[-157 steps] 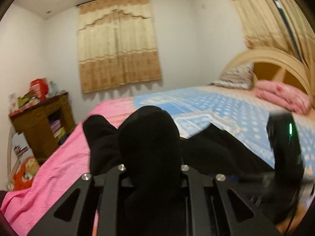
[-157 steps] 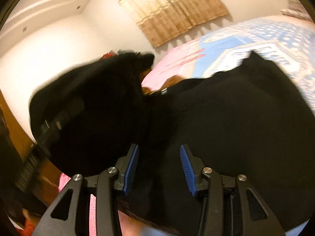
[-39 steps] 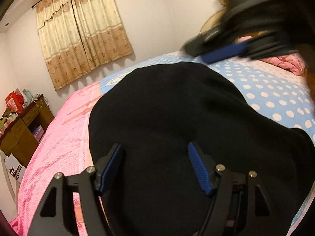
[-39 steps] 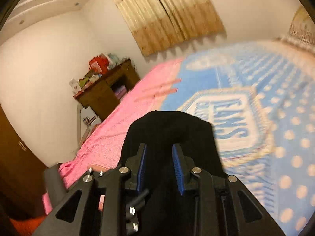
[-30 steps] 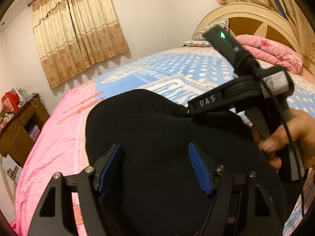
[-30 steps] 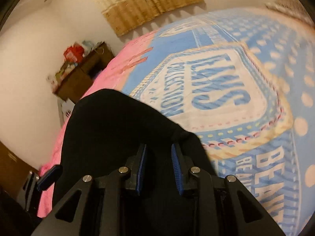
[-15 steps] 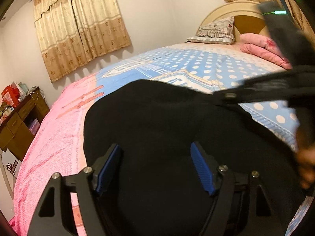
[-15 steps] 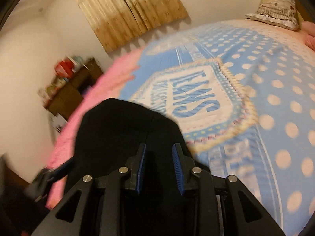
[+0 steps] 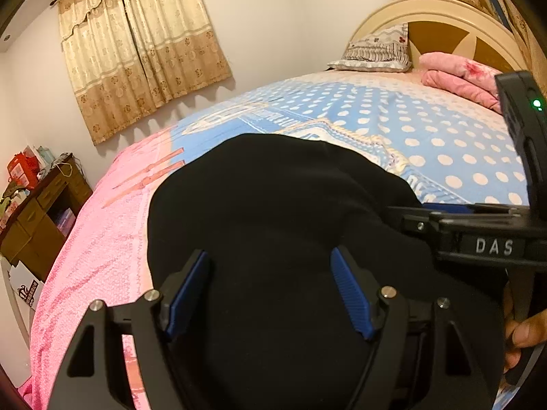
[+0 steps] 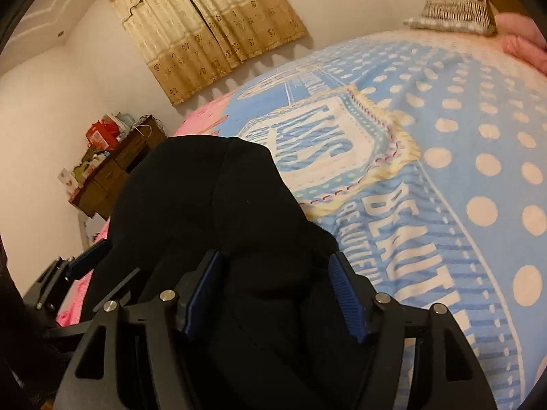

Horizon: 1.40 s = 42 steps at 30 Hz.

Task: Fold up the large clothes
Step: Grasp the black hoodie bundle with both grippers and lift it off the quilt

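A black garment (image 9: 273,205) lies bunched on the bed, on the pink and blue covers. My left gripper (image 9: 270,283) is open, its blue pads apart over the cloth. My right gripper (image 10: 273,290) is open too, its pads wide apart with black cloth (image 10: 205,191) lying between and beyond them. In the left wrist view the right gripper's body (image 9: 485,235) reaches in from the right at the garment's edge. In the right wrist view the left gripper's blue fingertip (image 10: 89,259) shows at the garment's left side.
The bed (image 10: 444,157) has a blue dotted cover and a pink cover (image 9: 102,239). A pillow (image 9: 376,51), a folded pink blanket (image 9: 458,78) and the headboard lie at the far end. A wooden cabinet (image 9: 37,201) stands left of the bed. Curtains (image 9: 143,48) hang behind.
My right gripper has opened: its pads were close together on the black cloth and now stand wide apart. The garment has settled on the bed. My left gripper stays open.
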Motion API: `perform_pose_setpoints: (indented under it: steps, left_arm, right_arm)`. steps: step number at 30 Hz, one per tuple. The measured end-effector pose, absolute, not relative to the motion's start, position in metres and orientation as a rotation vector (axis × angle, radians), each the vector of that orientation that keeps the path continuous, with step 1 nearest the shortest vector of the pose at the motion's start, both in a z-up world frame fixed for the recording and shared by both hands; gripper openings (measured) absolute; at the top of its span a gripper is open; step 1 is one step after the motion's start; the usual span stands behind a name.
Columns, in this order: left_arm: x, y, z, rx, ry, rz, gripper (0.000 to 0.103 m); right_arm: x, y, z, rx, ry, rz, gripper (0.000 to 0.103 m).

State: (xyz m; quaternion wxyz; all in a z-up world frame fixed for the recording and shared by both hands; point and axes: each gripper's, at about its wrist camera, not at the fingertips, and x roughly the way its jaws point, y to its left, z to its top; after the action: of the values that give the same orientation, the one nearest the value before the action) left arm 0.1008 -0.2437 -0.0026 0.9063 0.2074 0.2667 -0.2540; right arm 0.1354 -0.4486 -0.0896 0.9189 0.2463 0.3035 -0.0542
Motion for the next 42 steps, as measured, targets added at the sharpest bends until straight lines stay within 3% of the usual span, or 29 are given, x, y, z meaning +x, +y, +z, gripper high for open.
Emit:
perform_pose_setpoints:
  steps: [5, 9, 12, 18, 27, 28, 32, 42]
  left_arm:
    - [0.091, -0.232, 0.005, 0.412, 0.503, -0.425, 0.103]
    - [0.086, -0.200, 0.023, 0.339, 0.564, -0.542, 0.103]
    - [0.096, -0.161, 0.032, 0.254, 0.622, -0.540, 0.103]
    - [0.136, -0.105, 0.028, 0.055, 0.737, -0.568, 0.103]
    - [0.166, -0.138, -0.027, -0.245, 0.923, -0.795, 0.103]
    - [0.167, -0.143, -0.032, -0.265, 0.935, -0.803, 0.103]
    - [0.165, -0.152, -0.038, -0.248, 0.903, -0.839, 0.103]
    - [0.170, -0.131, -0.045, -0.279, 0.871, -0.968, 0.103]
  right_arm:
    - [0.122, -0.442, -0.084, 0.476, 0.576, -0.156, 0.072]
    - [0.111, -0.469, -0.092, 0.695, 0.628, -0.097, 0.089]
    - [0.092, -0.488, -0.095, 0.868, 0.637, -0.018, 0.089]
    - [0.063, -0.511, -0.076, 0.884, 0.613, 0.035, 0.089]
    - [0.104, -0.481, -0.073, 0.699, 0.706, 0.251, 0.090]
    - [0.112, -0.479, -0.078, 0.678, 0.716, 0.260, 0.097]
    - [0.136, -0.492, -0.122, 0.803, 0.805, 0.361, 0.102]
    - [0.154, -0.481, -0.116, 0.726, 0.758, 0.504, 0.102]
